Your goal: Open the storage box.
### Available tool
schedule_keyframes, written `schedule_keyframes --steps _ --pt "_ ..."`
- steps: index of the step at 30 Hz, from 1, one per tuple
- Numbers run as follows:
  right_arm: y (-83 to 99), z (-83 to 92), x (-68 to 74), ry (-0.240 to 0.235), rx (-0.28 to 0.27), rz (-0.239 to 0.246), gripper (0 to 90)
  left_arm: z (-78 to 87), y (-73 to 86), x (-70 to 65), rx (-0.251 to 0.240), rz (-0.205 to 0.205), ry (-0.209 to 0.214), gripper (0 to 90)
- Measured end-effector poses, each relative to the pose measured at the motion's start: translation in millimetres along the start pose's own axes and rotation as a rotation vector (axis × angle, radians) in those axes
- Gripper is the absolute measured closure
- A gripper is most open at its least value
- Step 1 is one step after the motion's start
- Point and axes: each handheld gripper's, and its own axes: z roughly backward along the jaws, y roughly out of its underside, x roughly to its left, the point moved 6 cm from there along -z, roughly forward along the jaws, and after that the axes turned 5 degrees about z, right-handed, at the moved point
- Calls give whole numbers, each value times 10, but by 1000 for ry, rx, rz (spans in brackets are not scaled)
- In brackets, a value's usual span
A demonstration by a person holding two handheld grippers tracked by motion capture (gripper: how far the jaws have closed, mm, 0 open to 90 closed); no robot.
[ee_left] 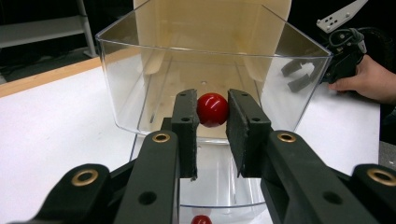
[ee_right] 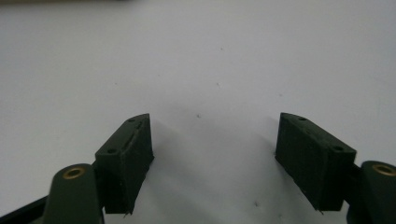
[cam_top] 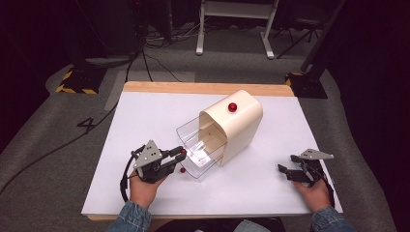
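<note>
Left gripper has its fingers clamped on a red ball, one pad on each side, held at the near rim of the clear drawer. Drawer sticks out of the cream housing, open end toward the person. Second red ball sits on top of the housing. Third red ball lies on the white counter just beside the drawer's near-left corner, below the left gripper. Right gripper rests on the counter well to the right of the housing, held by the right hand; fingers spread wide, nothing between them but bare counter surface.
</note>
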Motion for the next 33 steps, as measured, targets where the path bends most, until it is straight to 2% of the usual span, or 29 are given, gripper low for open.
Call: schedule_keyframes --steps 5,7,9,10,20,28,30,33 --pt "0 0 1 0 0 0 272 -6 35 21 2 13 7 721" --pt "0 0 1 0 -1 -1 272 -4 68 45 16 25 5 625" --pt "0 0 1 0 -1 -1 272 6 87 63 20 30 1 615" --pt "0 0 0 -1 0 -1 272 16 96 68 22 37 -1 576" --pt "0 0 -2 -5 2 -3 272 123 160 80 34 37 -21 522" --pt "-1 -1 -4 -8 1 -5 272 327 268 190 60 31 -81 483" --pt "-1 -1 -4 -9 2 -5 272 423 320 256 85 24 -106 473" --pt "0 0 -3 -8 2 -5 272 488 372 318 107 33 -122 461"
